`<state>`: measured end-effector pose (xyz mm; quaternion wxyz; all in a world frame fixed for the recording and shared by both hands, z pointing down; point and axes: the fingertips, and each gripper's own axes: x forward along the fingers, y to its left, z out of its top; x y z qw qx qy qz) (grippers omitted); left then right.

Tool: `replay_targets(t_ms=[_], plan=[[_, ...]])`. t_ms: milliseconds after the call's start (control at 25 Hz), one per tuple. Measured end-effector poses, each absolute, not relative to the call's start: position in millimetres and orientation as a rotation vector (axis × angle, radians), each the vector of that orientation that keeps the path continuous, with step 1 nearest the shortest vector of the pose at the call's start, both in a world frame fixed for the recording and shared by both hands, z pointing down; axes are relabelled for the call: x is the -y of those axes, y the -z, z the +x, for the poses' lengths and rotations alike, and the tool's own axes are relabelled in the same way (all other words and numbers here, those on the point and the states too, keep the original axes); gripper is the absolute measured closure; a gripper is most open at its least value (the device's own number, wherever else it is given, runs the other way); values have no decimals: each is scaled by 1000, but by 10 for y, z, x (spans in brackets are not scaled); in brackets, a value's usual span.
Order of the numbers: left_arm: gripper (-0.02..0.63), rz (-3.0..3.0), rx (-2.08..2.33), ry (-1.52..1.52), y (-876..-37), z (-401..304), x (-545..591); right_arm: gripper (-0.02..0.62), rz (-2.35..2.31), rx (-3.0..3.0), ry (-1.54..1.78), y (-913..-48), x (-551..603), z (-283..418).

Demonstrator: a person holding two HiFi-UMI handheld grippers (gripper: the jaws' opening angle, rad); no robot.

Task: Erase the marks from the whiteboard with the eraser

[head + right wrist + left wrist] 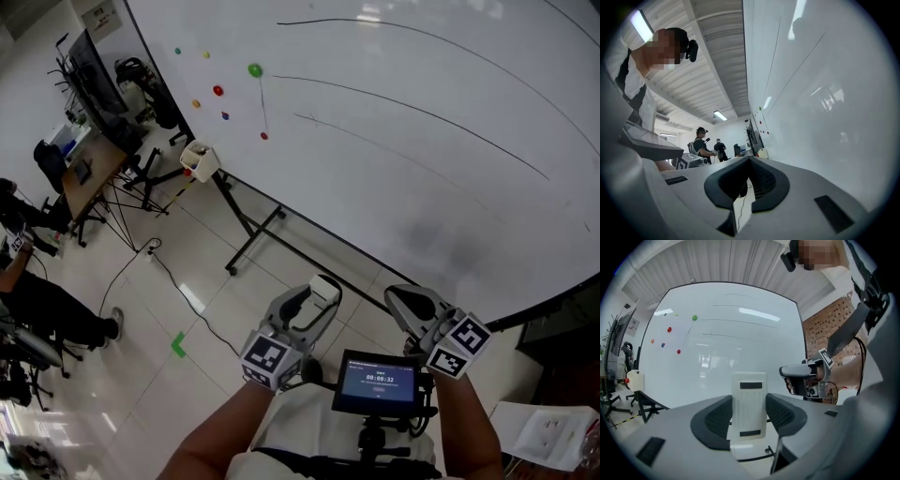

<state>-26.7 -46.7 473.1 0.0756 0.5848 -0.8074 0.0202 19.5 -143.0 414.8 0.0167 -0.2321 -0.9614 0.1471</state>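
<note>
My left gripper [314,298] is clamped on the white eraser [748,399], which stands upright between the pads, short of the whiteboard [422,141] and not touching it. My right gripper [405,302] has its jaws together on nothing. The long curved black marks [412,103] are unerased (coloured magnets [255,70] dot the far left). The tiled floor [187,328] runs to a desk [89,173] and a seated person [47,300].

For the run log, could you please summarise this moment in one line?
left gripper: holding eraser, off the board | right gripper: shut, empty | whiteboard: black lines not yet erased
</note>
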Motion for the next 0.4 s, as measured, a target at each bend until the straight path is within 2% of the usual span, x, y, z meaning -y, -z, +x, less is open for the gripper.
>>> replay_targets(t_ms=[400], plan=[[357,1768,2385,-49,-4871,-640,220,577,-714,2962,-486,-4332,1096,-293]])
